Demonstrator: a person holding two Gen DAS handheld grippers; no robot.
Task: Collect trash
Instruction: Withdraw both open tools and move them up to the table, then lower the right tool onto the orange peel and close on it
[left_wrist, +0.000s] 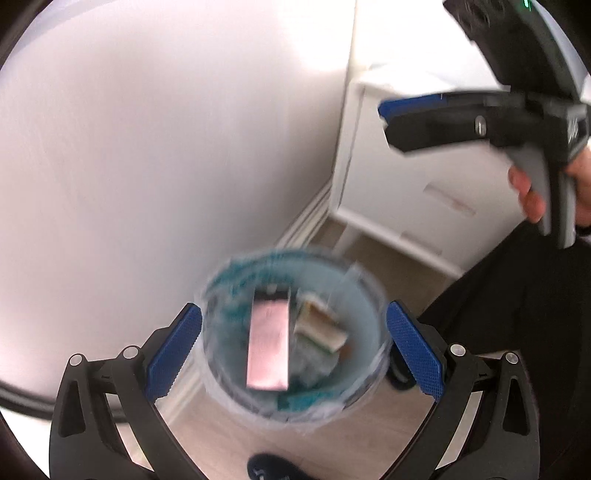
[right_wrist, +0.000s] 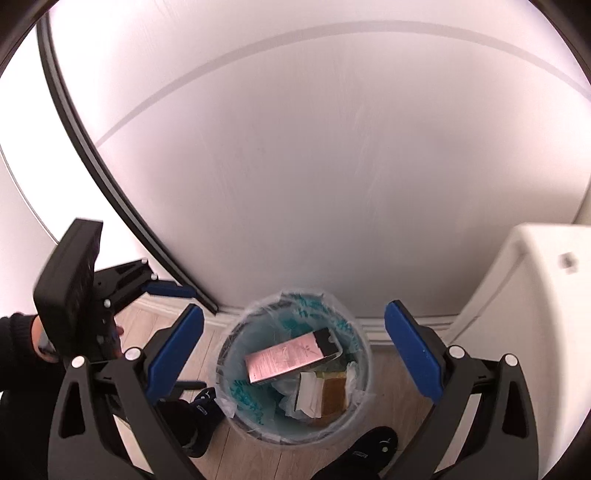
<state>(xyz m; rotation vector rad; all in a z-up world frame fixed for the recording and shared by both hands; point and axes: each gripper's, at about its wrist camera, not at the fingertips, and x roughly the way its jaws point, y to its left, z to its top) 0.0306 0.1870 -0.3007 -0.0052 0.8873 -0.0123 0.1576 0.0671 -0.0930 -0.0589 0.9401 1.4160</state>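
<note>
Trash bin (right_wrist: 291, 373) sits on the wood floor (right_wrist: 255, 458), close against the white wall (right_wrist: 332, 166) and its baseboard (right_wrist: 402, 325). Round, lined with a clear plastic bag (right_wrist: 295, 295) with teal print, bag folded over the rim. Inside: a pink box (right_wrist: 286, 358) with a black end, lying tilted across the top of the pile; beside and below it a white-and-brown carton (right_wrist: 325, 397); crumpled clear or white wrapping (right_wrist: 284, 391) between them. Left view shows the same bin (left_wrist: 291, 332), heavily blurred, pink box (left_wrist: 269, 347) and carton (left_wrist: 319, 328) inside.

Right gripper (right_wrist: 293, 354) is above the bin looking down, fingers (right_wrist: 175, 354) spread wide, blue pads either side of the bin opening, nothing between them. Left gripper (left_wrist: 293, 354) likewise above the bin, fingers (left_wrist: 175, 354) wide apart, holding nothing.

Each gripper shows in the other's view: right gripper (left_wrist: 391, 122) at upper right of the left view, held in a hand (left_wrist: 532, 192), seen side-on, so its gap is hard to read there. Left gripper (right_wrist: 162, 288) at left of the right view, hand (right_wrist: 40, 339) in a black sleeve.

White cabinet (right_wrist: 524, 314) on legs stands right of the bin, against the wall. Dark shoes (right_wrist: 373, 446) on the floor near the bin's lower edge. Dark-framed panel edge (right_wrist: 92, 158) runs down the wall at left.
</note>
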